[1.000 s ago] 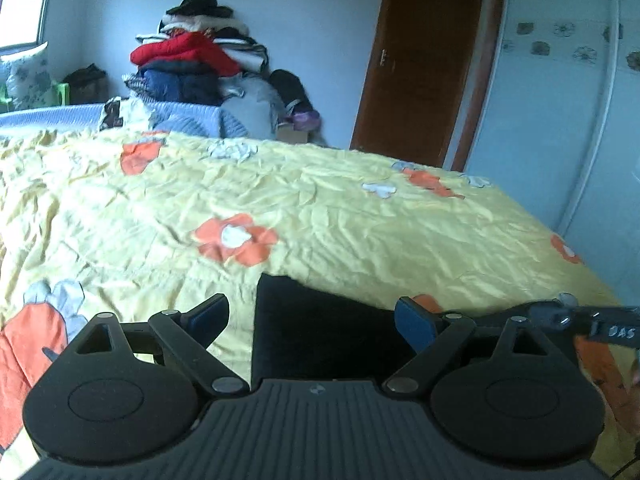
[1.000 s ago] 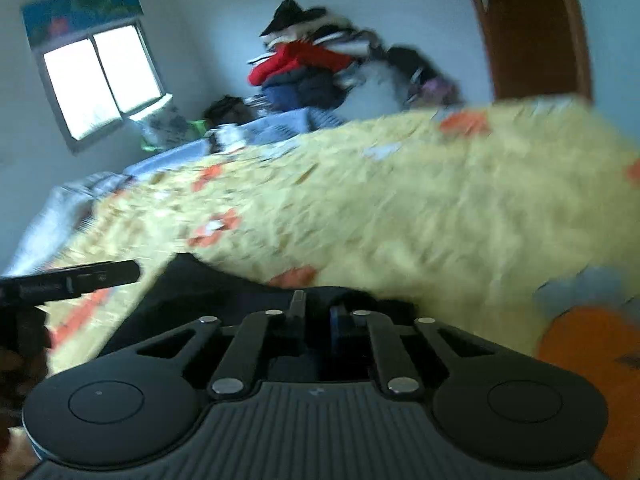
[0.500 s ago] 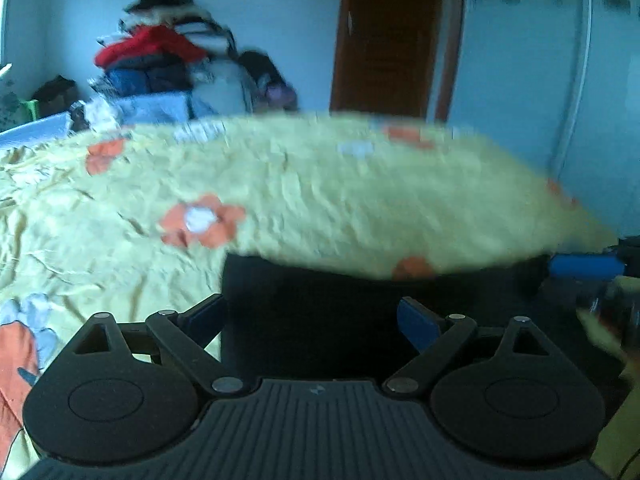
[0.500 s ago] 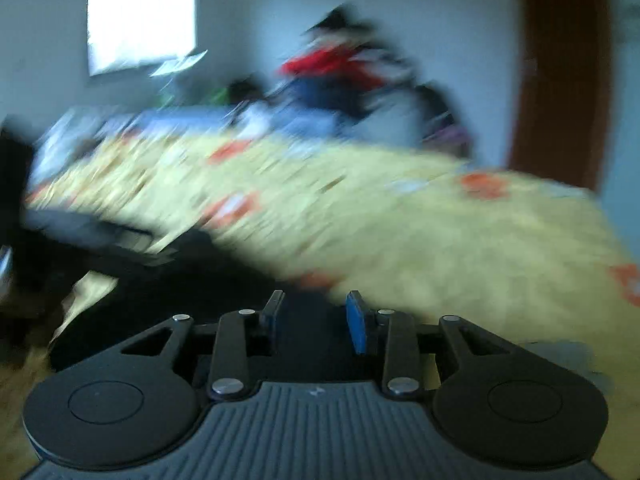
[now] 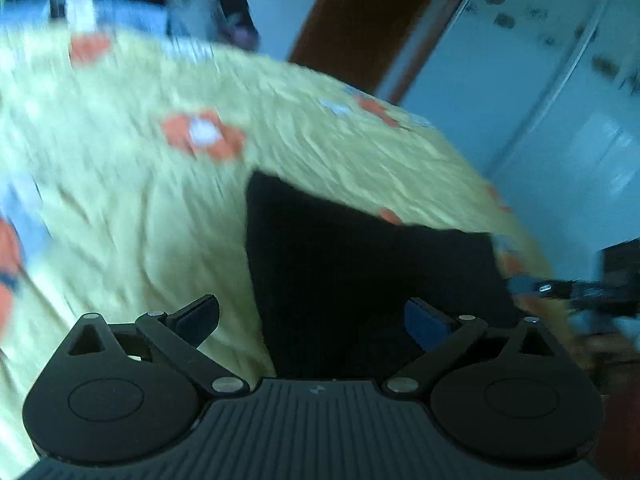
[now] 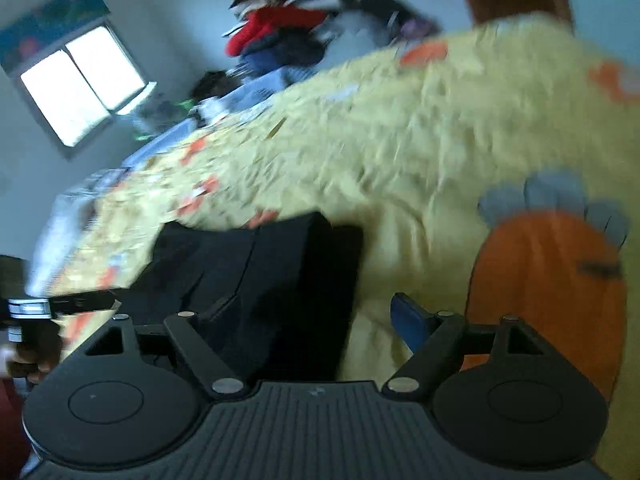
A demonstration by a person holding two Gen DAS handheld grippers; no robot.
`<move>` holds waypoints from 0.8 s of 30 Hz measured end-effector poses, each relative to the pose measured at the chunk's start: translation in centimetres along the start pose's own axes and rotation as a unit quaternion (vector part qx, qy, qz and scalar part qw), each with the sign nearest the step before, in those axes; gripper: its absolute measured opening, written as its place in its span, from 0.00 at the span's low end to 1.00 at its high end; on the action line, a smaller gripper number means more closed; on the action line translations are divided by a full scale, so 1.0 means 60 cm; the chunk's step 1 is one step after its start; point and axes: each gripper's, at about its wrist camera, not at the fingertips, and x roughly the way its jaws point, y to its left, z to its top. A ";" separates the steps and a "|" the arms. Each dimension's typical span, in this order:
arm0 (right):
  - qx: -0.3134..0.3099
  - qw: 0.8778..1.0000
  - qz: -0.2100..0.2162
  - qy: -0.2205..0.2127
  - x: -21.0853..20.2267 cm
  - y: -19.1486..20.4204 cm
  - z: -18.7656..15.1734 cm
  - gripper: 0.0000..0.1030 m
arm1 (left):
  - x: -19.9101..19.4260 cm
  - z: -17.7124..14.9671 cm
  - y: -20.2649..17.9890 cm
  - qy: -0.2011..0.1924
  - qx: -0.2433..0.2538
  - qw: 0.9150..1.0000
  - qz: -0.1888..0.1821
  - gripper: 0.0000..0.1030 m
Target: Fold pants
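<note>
Left gripper (image 5: 312,316) is standing wide open, its two blue-padded fingers (image 5: 424,322) spread apart and gripping nothing; the dark pad on the left is hanging over the yellow flowered bedspread (image 5: 120,208) and the blue pad on the right is sitting over the black pants (image 5: 360,272), though whether either pad is touching cloth cannot be told through the blur. The pants are lying on the bed as a compact dark block just ahead of this gripper, with their left edge running straight and their far edge meeting the bedspread. At the right of the left wrist view, part of the other tool is showing, blurred.

Right gripper (image 6: 296,320) is also standing wide open and holding nothing. Its blue right finger (image 6: 410,320) is hanging over the yellow bedspread (image 6: 420,152), just beside the pants' right edge, while its left finger is lost against the black pants (image 6: 260,280) and cannot be made out clearly. From this view the pants are showing layered panels and a seam, so they appear already doubled over at least once.

Judging from this, the fold seems partly made and both grippers are free of the cloth, likely between folds. The next move is calling for each gripper to close on one edge or corner of the black block and carry it across together, keeping the layers aligned so they are not sliding apart.
</note>
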 end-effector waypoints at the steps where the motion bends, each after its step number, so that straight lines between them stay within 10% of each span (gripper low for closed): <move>1: 0.006 1.000 0.022 0.004 0.001 -0.009 -0.003 0.80 | 0.002 -0.005 0.008 0.007 -0.012 1.000 -0.018 0.97; 8: 0.018 0.986 0.151 0.068 0.044 -0.011 0.008 0.81 | 0.026 -0.015 0.010 0.015 -0.015 0.995 -0.095 0.99; 15: 0.028 0.987 0.154 0.044 0.081 0.008 0.019 0.75 | 0.054 -0.010 0.034 -0.021 -0.083 0.987 -0.135 0.95; 18: 0.039 0.992 0.117 0.037 0.098 0.020 0.012 0.37 | 0.048 -0.013 0.009 -0.025 -0.051 0.994 -0.090 0.69; 19: 0.047 0.992 0.115 0.032 0.097 0.018 0.008 0.36 | 0.046 -0.015 0.000 -0.026 -0.030 0.997 -0.061 0.49; 24: 0.062 0.989 0.131 0.005 0.076 0.032 -0.002 0.27 | 0.020 -0.022 0.017 -0.044 -0.045 0.997 -0.044 0.22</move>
